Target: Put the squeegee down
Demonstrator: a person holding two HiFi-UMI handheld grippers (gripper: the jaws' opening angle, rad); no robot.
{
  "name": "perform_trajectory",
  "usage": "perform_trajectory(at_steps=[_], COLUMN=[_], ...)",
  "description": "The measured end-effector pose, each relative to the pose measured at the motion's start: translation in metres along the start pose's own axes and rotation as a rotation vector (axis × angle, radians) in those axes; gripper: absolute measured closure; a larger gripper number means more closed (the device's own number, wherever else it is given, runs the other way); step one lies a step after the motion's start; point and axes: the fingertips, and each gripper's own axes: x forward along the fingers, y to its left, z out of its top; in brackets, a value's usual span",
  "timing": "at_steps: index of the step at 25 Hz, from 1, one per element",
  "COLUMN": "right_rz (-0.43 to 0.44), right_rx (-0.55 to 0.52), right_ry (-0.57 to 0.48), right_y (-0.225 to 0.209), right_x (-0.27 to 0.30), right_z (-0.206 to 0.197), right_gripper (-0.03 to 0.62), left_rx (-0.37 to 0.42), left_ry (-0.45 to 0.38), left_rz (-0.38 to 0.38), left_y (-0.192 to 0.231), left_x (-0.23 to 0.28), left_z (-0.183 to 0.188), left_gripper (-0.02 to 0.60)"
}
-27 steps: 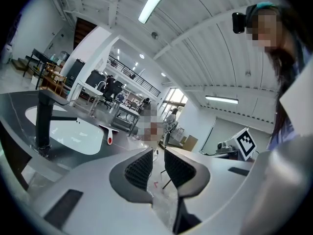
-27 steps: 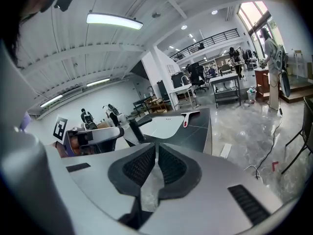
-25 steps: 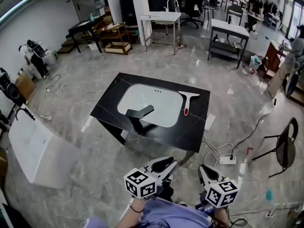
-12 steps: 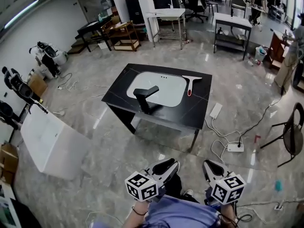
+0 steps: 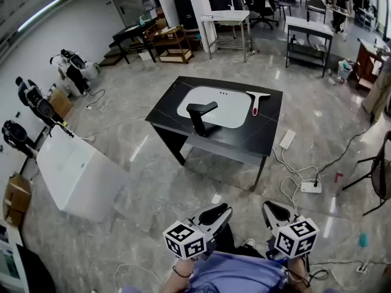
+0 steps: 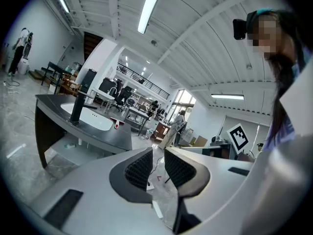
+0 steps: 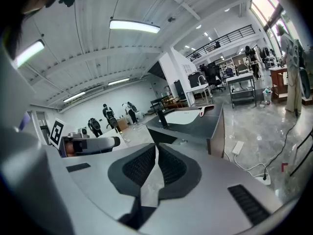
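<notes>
The squeegee [image 5: 256,101], with a white blade and a red handle tip, lies on the black counter [image 5: 244,139] just right of the white sink basin [image 5: 214,105]. Nothing holds it. It also shows small and far off in the left gripper view as the squeegee [image 6: 117,125] and in the right gripper view as the squeegee [image 7: 208,109]. My left gripper [image 5: 214,212] and right gripper [image 5: 274,211] hang close to my body, well back from the counter. The left gripper [image 6: 157,153] stands slightly open and empty. The right gripper [image 7: 156,148] has its pads together with nothing in them.
A black faucet [image 5: 200,112] stands at the basin's near side. A white sink unit [image 5: 76,176] lies on the floor at left. A power strip [image 5: 310,187] with cables lies right of the counter. Benches and shelves [image 5: 229,20] line the far side.
The counter with the squeegee has drawn farther away and shifted right in the head view as I backed off. Both grippers stayed low by my body, with jaws unchanged.
</notes>
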Motion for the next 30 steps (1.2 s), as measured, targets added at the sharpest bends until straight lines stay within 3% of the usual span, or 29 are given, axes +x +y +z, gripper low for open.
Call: perform_trajectory(at_steps=[12, 30], right_rz=[0.072, 0.014], right_rx=[-0.103, -0.064], right_ry=[0.044, 0.019], right_y=[0.032, 0.003], right_x=[0.020, -0.001], right_z=[-0.002, -0.005], right_gripper=[0.566, 0.566], left_rx=[-0.032, -0.004], left_ry=[-0.069, -0.011], left_rz=[0.111, 0.046], left_y=[0.021, 0.002], left_x=[-0.043, -0.014], left_z=[-0.002, -0.010], left_gripper=[0.495, 0.495])
